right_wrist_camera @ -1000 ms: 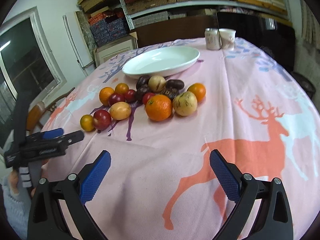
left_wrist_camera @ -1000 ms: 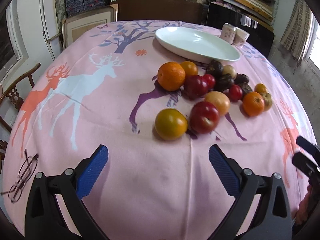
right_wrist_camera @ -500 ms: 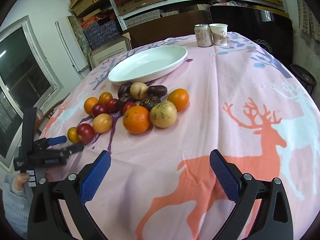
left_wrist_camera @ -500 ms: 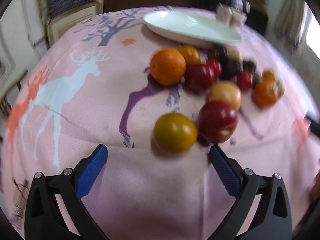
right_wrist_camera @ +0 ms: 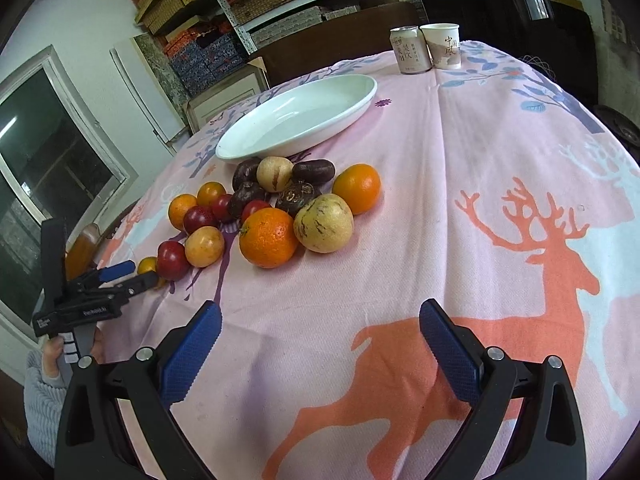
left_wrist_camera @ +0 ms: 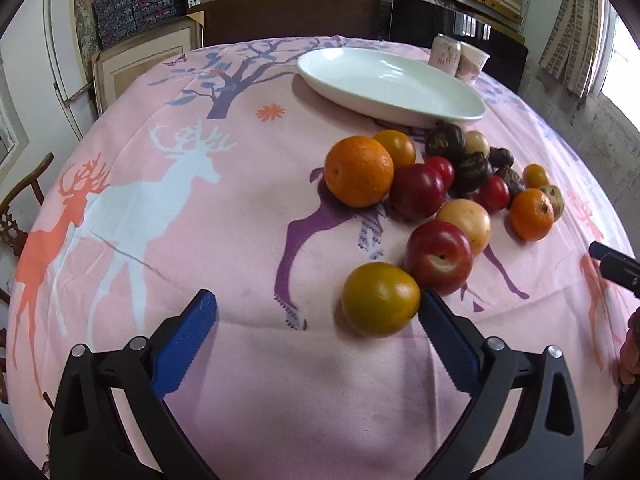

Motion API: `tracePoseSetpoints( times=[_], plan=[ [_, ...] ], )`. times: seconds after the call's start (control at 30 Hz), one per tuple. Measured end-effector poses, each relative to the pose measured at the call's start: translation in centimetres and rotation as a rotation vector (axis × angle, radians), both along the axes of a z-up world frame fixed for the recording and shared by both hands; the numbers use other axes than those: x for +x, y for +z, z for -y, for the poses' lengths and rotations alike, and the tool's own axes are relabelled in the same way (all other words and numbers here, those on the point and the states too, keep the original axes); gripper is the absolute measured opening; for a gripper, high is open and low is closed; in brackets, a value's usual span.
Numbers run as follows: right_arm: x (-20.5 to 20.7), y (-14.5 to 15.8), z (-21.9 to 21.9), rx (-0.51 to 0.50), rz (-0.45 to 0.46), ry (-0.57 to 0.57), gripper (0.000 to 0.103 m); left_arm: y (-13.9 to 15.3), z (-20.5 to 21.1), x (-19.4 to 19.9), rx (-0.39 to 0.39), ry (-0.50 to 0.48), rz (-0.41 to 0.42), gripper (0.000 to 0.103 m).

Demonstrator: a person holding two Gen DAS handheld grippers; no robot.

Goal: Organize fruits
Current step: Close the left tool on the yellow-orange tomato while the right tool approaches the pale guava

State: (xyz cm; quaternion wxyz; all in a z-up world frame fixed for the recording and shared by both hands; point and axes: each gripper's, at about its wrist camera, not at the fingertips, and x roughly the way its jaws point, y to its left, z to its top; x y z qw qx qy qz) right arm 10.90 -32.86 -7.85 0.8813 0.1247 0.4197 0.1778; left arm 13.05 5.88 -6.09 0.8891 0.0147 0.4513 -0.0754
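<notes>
**Left tool at the nearest fruit**

Left gripper (left_wrist_camera: 316, 312) fingers spread wide, greenish-orange fruit (left_wrist_camera: 380, 299) just inside its right finger, maybe touching, hard to tell. Red plum (left_wrist_camera: 438, 257) right behind it. Rest of fruit pile beyond, white dish (left_wrist_camera: 390, 84) further ahead. Right gripper (right_wrist_camera: 318, 322) also spread, over bare cloth, w/ big orange (right_wrist_camera: 269, 237) ahead-left.
</notes>
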Motion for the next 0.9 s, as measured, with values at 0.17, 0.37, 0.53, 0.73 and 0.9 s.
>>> tracePoseSetpoints(
  times=[0.17, 0.37, 0.53, 0.73, 0.9],
  plan=[
    [-0.5, 0.6, -0.6, -0.054, 0.047, -0.003, 0.095, 0.5, 1.4, -0.9, -0.008, -0.078, 0.030, 0.065],
    [-0.5, 0.6, -0.8, -0.073, 0.056, -0.002, 0.088, -0.2, 1.6, -0.8, -0.115, -0.136, -0.029, 0.065],
    [-0.5, 0.5, -1.3, -0.094, 0.058, 0.005, 0.077, -0.4, 4.0, -1.1, -0.048, -0.190, -0.014, 0.065],
    [0.2, 0.1, -1.5, -0.074, 0.015, 0.028, 0.056, 0.1, 2.9, -1.3, -0.107, -0.197, 0.007, 0.048],
    [1.2, 0.5, -2.4, -0.094, 0.024, 0.036, 0.055, -0.3, 0.9, -0.7, -0.209, -0.165, -0.032, 0.040]
  ],
)
